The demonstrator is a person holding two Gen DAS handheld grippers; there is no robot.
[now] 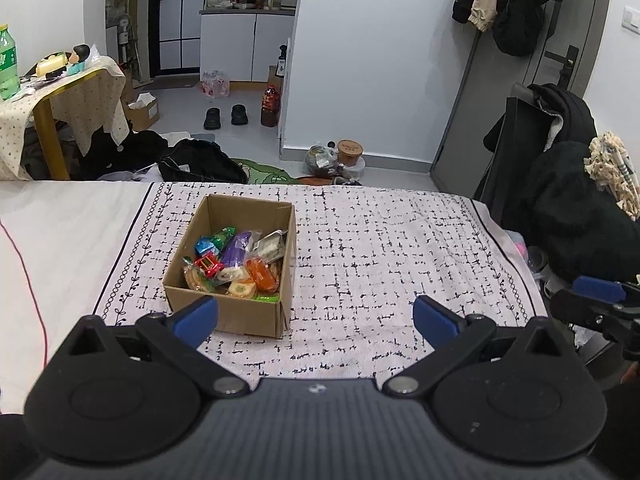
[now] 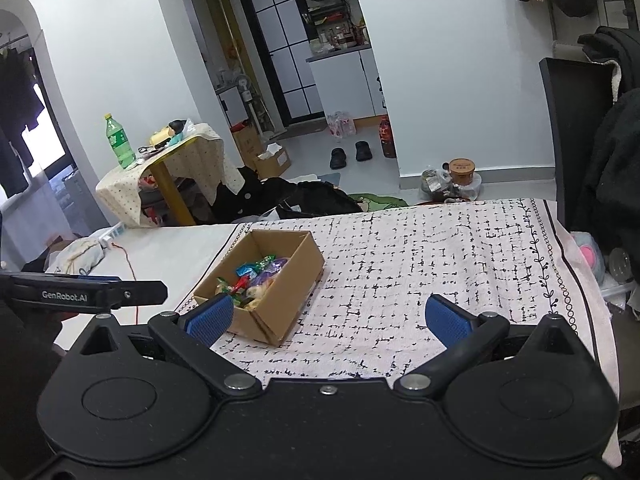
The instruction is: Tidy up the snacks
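Note:
An open cardboard box (image 1: 228,312) stands on the patterned cloth (image 1: 380,248), filled with several wrapped snacks (image 1: 236,264) in red, blue, green, purple and orange. My left gripper (image 1: 316,318) is open just in front of the box, its left pad over the box's near wall, nothing between its fingers. My right gripper (image 2: 330,318) is also open and empty, to the right of the same box (image 2: 280,300), whose snacks (image 2: 256,276) show inside. The right gripper's tip (image 1: 592,300) appears at the right edge of the left wrist view; the left gripper's arm (image 2: 88,292) shows at the left of the right wrist view.
The cloth covers a white bed (image 1: 60,240) with a red cord (image 1: 24,272) across it. Dark clothes on a chair (image 1: 568,200) stand at the right edge. Beyond lie a black bag (image 1: 200,164), shoes (image 1: 226,116), bottles and a small draped table (image 1: 68,92).

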